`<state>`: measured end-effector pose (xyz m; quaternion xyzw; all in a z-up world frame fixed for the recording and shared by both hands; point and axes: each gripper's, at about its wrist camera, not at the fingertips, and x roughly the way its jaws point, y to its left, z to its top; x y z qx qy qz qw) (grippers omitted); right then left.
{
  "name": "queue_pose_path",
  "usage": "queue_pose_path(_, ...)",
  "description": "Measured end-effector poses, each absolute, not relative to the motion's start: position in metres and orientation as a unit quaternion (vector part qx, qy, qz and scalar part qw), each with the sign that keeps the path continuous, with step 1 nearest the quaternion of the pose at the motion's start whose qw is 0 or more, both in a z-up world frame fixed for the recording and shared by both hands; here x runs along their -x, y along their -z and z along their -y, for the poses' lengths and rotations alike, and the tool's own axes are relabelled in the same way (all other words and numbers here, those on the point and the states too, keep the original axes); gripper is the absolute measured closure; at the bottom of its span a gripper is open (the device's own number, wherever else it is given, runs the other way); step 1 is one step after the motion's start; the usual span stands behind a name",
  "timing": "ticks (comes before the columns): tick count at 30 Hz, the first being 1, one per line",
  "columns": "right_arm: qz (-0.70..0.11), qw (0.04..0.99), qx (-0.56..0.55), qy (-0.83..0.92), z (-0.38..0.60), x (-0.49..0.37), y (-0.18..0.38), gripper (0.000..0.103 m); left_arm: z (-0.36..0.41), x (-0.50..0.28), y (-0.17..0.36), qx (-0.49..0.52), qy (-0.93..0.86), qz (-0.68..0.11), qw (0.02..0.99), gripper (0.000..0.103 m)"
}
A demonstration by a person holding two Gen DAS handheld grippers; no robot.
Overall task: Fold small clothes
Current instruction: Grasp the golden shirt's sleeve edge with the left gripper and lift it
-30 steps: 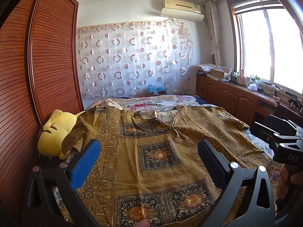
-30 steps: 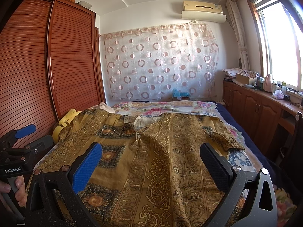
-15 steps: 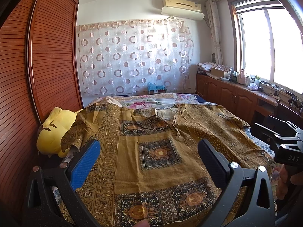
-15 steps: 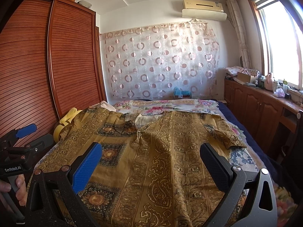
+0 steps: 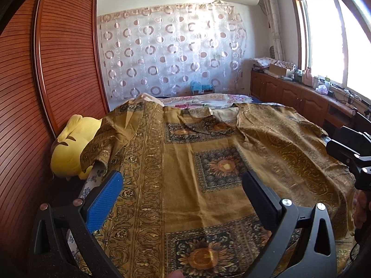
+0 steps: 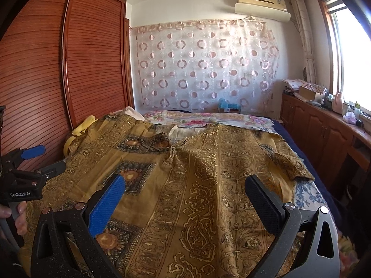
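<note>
A gold-brown patterned short-sleeved garment (image 5: 208, 162) lies spread flat on the bed, collar away from me; it also shows in the right wrist view (image 6: 197, 173). Its left sleeve (image 5: 99, 146) drapes over a yellow plush toy and its right sleeve (image 6: 287, 159) lies near the bed's right edge. My left gripper (image 5: 183, 190) is open and empty, above the garment's lower left part. My right gripper (image 6: 185, 194) is open and empty, above the lower right part. Each gripper shows at the edge of the other's view.
A yellow plush toy (image 5: 71, 148) sits between the bed and the wooden wardrobe (image 5: 46, 81) on the left. A floral sheet (image 6: 204, 120) covers the far bed. Wooden cabinets (image 6: 324, 134) with clutter run along the right under the window.
Both grippers have shifted slightly forward and lower over the garment. The garment has not moved and both jaws stay open.
</note>
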<state>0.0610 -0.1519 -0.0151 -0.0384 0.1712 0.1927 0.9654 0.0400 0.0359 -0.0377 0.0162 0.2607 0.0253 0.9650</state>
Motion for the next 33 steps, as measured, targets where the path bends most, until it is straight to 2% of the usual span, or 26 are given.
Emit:
queue_pose_path(8, -0.187, 0.957, 0.062, -0.213, 0.139, -0.092, 0.026, 0.0, -0.07, -0.053, 0.054, 0.011, -0.027, -0.285, 0.958, 0.0)
queue_pose_path(27, -0.254, 0.928, 0.077, -0.26, 0.134, -0.128, 0.021, 0.0, -0.192, -0.1, 0.053, 0.028, -0.063, -0.332, 0.941, 0.0)
queue_pose_path(33, -0.268, 0.923, 0.089, -0.261, 0.138, -0.129, 0.022, 0.0, -0.234, -0.126, 0.07, 0.089, -0.053, -0.368, 0.924, 0.016)
